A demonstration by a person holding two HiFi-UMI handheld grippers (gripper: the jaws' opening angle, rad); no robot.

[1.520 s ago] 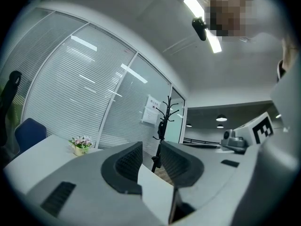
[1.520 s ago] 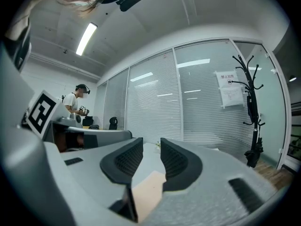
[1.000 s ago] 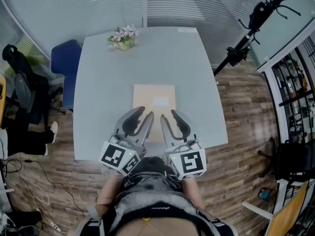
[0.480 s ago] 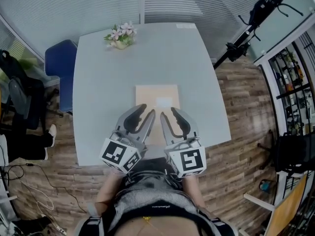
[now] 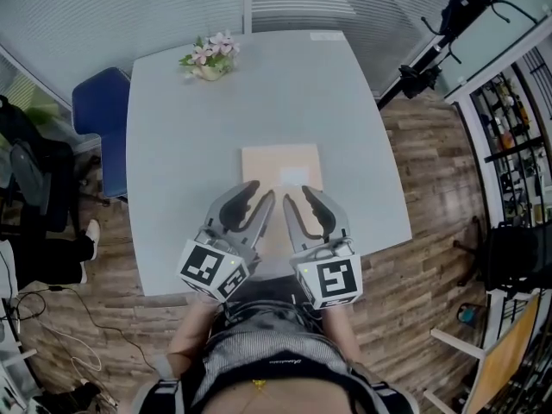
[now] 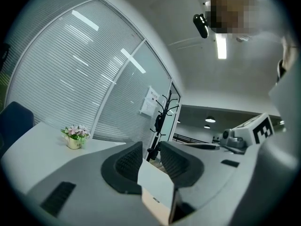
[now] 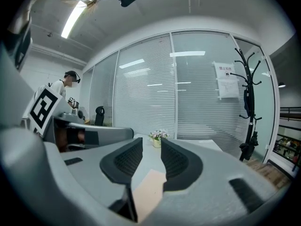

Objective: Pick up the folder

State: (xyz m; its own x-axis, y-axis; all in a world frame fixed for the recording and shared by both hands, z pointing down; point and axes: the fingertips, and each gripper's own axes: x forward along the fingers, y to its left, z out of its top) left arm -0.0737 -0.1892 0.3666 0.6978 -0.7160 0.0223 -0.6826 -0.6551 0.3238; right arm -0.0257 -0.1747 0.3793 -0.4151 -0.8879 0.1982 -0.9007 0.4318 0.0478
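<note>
A tan folder (image 5: 280, 164) with a small white label lies flat on the pale grey table (image 5: 172, 145), near its front edge. Both grippers hover side by side over the folder's near end, pointing away from me. My left gripper (image 5: 257, 195) has its jaws a little apart with nothing between the pads. So does my right gripper (image 5: 298, 198). In the left gripper view the folder (image 6: 157, 206) shows low through the gap below the gripper (image 6: 150, 147). The right gripper view shows the folder (image 7: 148, 192) below its gripper (image 7: 151, 142).
A small pot of flowers (image 5: 207, 59) stands at the table's far left corner. A blue chair (image 5: 99, 115) sits at the table's left side and a black stand (image 5: 431, 59) off its far right corner. Wood floor surrounds the table.
Both grippers have crept forward and slightly lower over the folder's near end. Their jaw gaps look the same. The folder has not moved.
</note>
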